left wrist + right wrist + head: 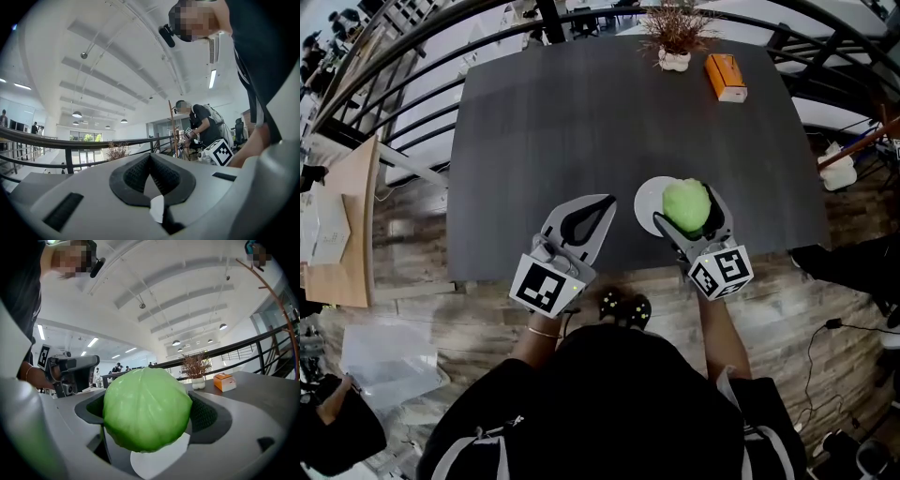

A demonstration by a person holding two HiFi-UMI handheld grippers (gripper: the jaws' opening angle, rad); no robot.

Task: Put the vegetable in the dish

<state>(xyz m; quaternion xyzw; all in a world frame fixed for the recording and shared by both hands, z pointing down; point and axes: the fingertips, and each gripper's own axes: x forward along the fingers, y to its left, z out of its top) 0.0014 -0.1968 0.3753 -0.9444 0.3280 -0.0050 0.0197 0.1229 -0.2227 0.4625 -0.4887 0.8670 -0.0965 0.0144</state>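
Head view first: what is being shown on the dark table (581, 122)?

— A round green cabbage (684, 202) is being gripped by the right gripper (694, 212) directly over a white dish (649, 197), near the table's front edge.

Is the cabbage being rested on the dish?

— That cannot be told. In the right gripper view the dish's white rim is being seen just under the cabbage, but contact is not being made plain.

How are the right jaws being held?

— They are being held wide apart, with the cabbage being squeezed between the two dark pads and filling the gap.

And the left gripper (606, 202)?

— It is being held just left of the dish, above the table's near edge. In the left gripper view its jaws are being pressed together at the tips, and nothing is being carried between them.

What else is being pictured?

— A potted dry plant (675, 39) and an orange box (726, 77) are being displayed side by side at the table's far edge, well apart from the dish. Wooden flooring (825, 309) is being glimpsed below the person's arms.
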